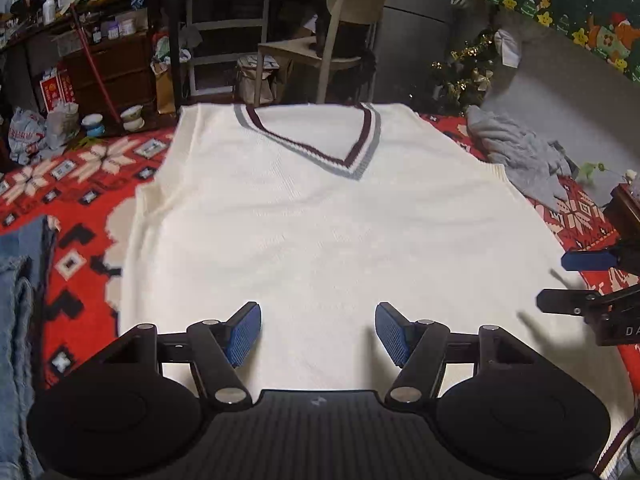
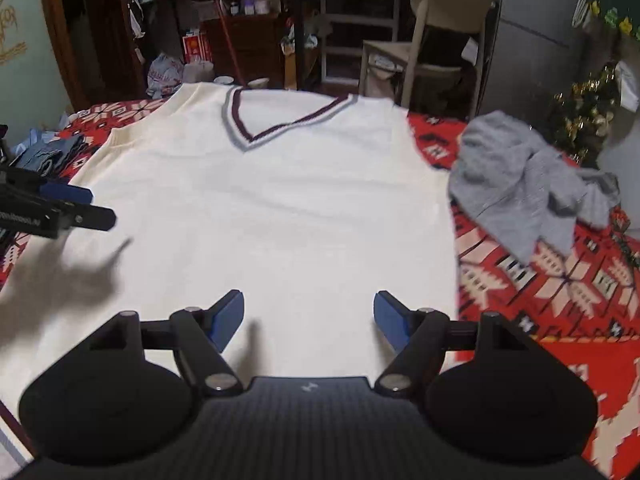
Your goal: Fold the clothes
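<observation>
At the bottom of each wrist view the tongs stand wide with nothing between the blue pads: the left tongs (image 1: 318, 330) and the right tongs (image 2: 309, 320) both hover over the near hem of the cream vest (image 1: 320, 232), which lies flat across the middle of the frame on a red patterned cloth (image 1: 80, 216), V-neck farthest away. A grey garment (image 2: 528, 184) sits crumpled at right; a chair (image 1: 344, 28) stands beyond

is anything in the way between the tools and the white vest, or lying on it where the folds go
Nothing visible. Both the left tool and right tool hang open directly over the white vest, whose surface is bare. The grey garment lies beside its edge on the red patterned cloth.
</observation>
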A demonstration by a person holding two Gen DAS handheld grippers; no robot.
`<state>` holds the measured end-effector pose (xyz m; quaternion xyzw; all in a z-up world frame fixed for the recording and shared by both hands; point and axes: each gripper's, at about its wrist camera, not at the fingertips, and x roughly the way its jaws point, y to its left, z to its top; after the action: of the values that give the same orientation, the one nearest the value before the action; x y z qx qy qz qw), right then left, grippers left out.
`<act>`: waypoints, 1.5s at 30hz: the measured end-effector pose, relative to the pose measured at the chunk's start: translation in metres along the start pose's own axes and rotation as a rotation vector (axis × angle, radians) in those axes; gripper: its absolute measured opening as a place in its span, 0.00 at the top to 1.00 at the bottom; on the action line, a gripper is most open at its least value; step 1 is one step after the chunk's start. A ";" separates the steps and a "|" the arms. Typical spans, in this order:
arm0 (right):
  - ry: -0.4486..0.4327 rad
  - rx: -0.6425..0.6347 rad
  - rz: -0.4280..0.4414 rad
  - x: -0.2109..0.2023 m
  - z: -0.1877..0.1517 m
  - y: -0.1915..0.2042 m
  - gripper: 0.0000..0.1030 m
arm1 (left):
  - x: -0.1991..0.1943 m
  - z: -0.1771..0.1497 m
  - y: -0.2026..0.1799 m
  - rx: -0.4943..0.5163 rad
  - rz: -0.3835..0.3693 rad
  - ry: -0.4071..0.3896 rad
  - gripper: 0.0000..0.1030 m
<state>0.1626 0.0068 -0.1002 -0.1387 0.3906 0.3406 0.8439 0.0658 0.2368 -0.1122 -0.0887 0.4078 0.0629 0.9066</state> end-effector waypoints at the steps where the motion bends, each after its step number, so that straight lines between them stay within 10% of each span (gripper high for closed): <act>1: 0.000 -0.007 0.000 0.001 0.000 0.003 0.28 | 0.002 -0.002 -0.001 0.004 0.003 0.002 0.39; 6: 0.012 -0.019 -0.004 0.013 0.006 0.006 0.34 | 0.012 -0.001 -0.001 0.036 0.030 -0.019 0.39; 13: 0.034 0.011 -0.032 0.041 0.024 -0.008 0.67 | 0.029 0.014 0.014 0.050 0.065 -0.035 0.49; 45: 0.008 0.020 -0.016 0.184 0.178 -0.086 0.71 | 0.130 0.157 0.106 0.041 0.072 0.034 0.62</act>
<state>0.4075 0.1188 -0.1251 -0.1349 0.3962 0.3294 0.8464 0.2461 0.3795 -0.1192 -0.0563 0.4273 0.0855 0.8983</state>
